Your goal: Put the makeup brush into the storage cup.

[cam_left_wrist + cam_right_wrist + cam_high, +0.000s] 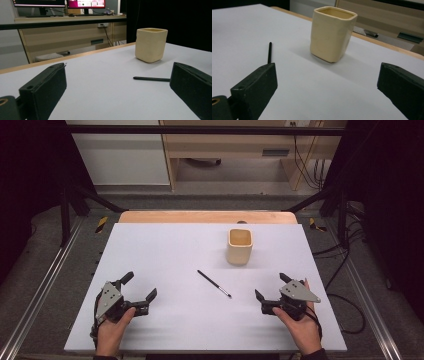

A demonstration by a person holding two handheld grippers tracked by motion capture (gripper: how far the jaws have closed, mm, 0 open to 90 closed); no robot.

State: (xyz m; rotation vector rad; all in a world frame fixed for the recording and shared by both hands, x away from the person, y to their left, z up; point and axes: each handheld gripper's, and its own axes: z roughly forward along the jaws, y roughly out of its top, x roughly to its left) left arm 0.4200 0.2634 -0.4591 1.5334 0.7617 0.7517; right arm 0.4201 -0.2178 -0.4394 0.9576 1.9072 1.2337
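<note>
Grippers rest low at the near edge of the white table [165, 245], one in each of the person's hands, both with jaws spread wide and pinching nothing. Between them, a little farther out, lies the thin black brush [214, 283], flat on the surface and apart from everything else.

From the left gripper [138, 291] the brush is ahead and to the right; from the right gripper [271, 286] it is ahead and to the left. Its long axis runs on a diagonal, the plain dark end pointing away toward the far left, the pale tipped end pointing back toward the right gripper. That tipped end looks nearer the right gripper than the dark end is to the left one, so the right hand seems the better placed to take it.

The cream cup [239, 246] stands upright beyond the brush, almost straight ahead of the right gripper and well off to the right of the left one. In the right gripper view the cup [332, 33] sits between the spread jaws, with the brush [269, 52] just past the left jaw.

Any pinch would likely need the jaws turned across the diagonal.
</note>
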